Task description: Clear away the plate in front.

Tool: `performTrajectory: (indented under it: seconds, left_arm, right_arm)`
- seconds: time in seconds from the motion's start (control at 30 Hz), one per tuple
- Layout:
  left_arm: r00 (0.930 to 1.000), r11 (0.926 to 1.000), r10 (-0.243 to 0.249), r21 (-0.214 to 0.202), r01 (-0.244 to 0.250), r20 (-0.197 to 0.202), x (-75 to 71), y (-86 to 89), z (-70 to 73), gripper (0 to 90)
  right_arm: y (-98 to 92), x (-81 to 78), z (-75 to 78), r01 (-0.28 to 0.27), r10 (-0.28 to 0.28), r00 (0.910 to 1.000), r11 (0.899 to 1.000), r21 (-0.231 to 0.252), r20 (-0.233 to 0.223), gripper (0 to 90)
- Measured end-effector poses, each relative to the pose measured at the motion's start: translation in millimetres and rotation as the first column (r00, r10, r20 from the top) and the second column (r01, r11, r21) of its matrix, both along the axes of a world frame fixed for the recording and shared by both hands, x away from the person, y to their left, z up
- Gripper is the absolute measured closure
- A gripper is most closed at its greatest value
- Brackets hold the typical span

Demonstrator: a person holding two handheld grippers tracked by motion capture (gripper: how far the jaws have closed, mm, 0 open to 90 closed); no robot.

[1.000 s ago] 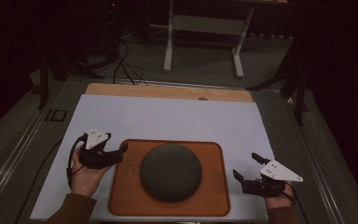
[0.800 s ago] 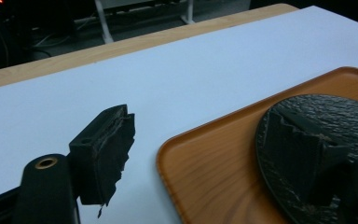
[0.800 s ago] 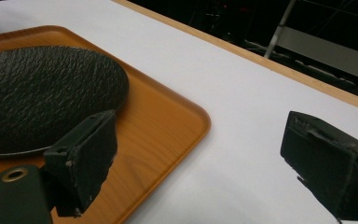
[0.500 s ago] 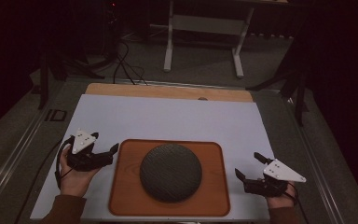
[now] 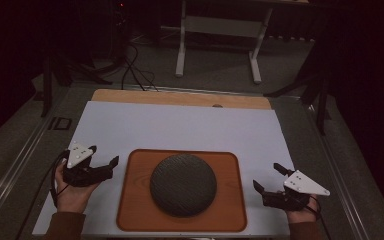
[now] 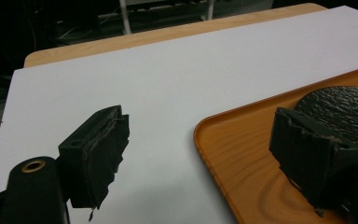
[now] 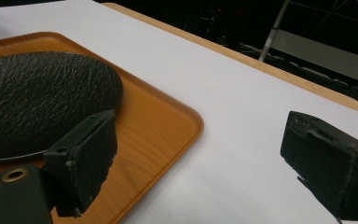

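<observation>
Both grippers poised beside the tray, nothing held.

High view: dark textured round dome (image 5: pixel 183 184) sits mid orange wooden tray (image 5: pixel 130 210); left gripper (image 5: pixel 105 166) at nine o'clock, right gripper (image 5: pixel 268 179) at three, jaws spread, likely pre-approach. Left gripper view: dome beyond the right jaw. Right gripper view: dome behind the left jaw; next, close in.

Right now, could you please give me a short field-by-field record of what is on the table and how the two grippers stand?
surface: white sheet over a wooden table
tray: orange wooden tray, near edge, centred
on tray: dark textured round dome
left gripper: open, left of the tray, holding nothing
right gripper: open, right of the tray, holding nothing
</observation>
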State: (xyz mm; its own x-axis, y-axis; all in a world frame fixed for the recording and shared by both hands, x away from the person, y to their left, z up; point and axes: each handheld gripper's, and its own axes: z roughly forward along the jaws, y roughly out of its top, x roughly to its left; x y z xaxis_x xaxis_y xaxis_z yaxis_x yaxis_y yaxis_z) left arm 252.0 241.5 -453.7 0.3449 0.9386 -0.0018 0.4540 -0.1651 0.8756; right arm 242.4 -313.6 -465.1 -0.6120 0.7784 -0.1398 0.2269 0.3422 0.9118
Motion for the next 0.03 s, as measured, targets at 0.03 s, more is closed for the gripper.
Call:
performTrajectory:
  seconds: [0.03]
  left_arm:
    - [1.0, 1.0, 0.0, 0.0, 0.0, 0.0, 0.0, 0.0, 0.0, 18.8]
  right_arm:
    - [-0.2, -0.1, 0.0, 0.002, -0.002, 1.0, 1.0, 0.0, 0.0, 10.5]
